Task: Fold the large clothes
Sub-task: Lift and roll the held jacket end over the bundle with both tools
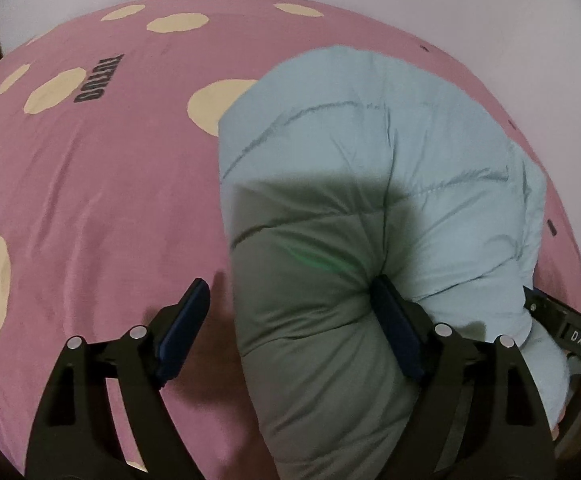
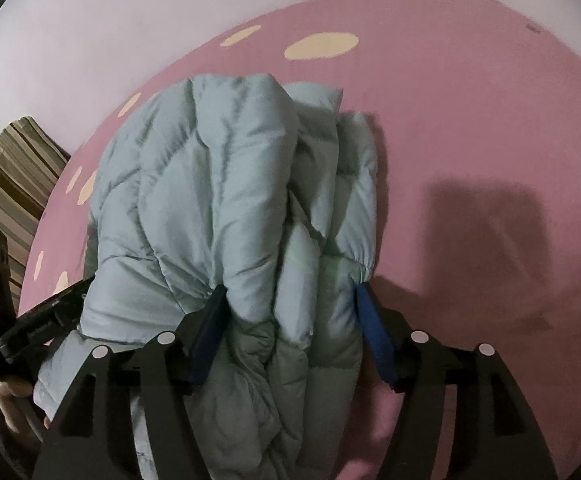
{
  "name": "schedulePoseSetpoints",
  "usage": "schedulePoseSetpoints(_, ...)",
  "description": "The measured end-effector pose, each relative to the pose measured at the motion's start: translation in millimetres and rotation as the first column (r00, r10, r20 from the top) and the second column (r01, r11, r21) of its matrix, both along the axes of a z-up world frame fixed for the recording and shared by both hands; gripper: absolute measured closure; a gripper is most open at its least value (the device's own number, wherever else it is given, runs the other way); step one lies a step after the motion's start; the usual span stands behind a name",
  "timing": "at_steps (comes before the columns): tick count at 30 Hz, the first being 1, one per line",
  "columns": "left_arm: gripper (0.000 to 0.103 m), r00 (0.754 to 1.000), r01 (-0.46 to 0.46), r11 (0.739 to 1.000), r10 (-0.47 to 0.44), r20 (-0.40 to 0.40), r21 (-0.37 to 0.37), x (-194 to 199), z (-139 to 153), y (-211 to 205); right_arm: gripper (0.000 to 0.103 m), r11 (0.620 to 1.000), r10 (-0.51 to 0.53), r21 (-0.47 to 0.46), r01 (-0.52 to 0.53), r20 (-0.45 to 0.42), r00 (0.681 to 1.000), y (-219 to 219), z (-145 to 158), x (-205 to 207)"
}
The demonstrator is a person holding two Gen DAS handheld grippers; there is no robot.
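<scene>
Both grippers straddle puffy jacket; bare pink sheet beside it.

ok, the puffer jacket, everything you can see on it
The pale blue puffer jacket is quilted, puffy, smooth-shelled and bunched into a thick folded bundle on the pink spotted bedcover. An elastic cuff shows at its right edge. The right gripper straddles the folded layers; the left gripper stands wide, only one pad denting the near end.

Both wrist cameras look steeply down, close over the jacket on the pink sheet; both views share these.
</scene>
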State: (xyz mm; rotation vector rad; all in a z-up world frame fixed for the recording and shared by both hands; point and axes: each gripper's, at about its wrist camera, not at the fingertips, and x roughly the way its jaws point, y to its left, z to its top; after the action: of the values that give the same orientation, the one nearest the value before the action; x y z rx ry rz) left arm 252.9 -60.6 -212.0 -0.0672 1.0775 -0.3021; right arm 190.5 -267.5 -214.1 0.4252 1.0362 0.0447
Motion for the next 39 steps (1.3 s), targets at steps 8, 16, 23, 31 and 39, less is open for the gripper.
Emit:
schedulePoseSetpoints(8, 0.040, 0.999, 0.029, 0.998, -0.031, -0.030, -0.058, 1, -6, -3, 0.060, 0.999, 0.023, 0.033, -0.023, 0.016, 1.000, 2, -10, 3)
schedulePoseSetpoints(16, 0.053, 0.999, 0.042, 0.998, -0.042, -0.003, -0.036, -7, 0, -14, 0.073, 0.997, 0.040, 0.069, -0.042, 0.034, 0.999, 5, -10, 2)
schedulePoseSetpoints(23, 0.061, 0.999, 0.048, 0.998, -0.047, 0.021, -0.034, -9, 5, -15, 0.077, 0.996, 0.041, 0.078, -0.046, 0.058, 0.997, 9, -9, -5)
schedulePoseSetpoints(31, 0.066, 0.998, 0.043, 0.999, -0.042, 0.037, -0.032, -7, 12, -10, 0.081, 0.996, 0.048, 0.075, -0.054, 0.081, 0.996, 13, -5, -6)
schedulePoseSetpoints(39, 0.069, 0.998, -0.002, 1.000, 0.003, 0.059, -0.020, -1, 19, 16, 0.082, 0.992, 0.090, 0.081, -0.099, 0.109, 0.990, 19, 4, -2)
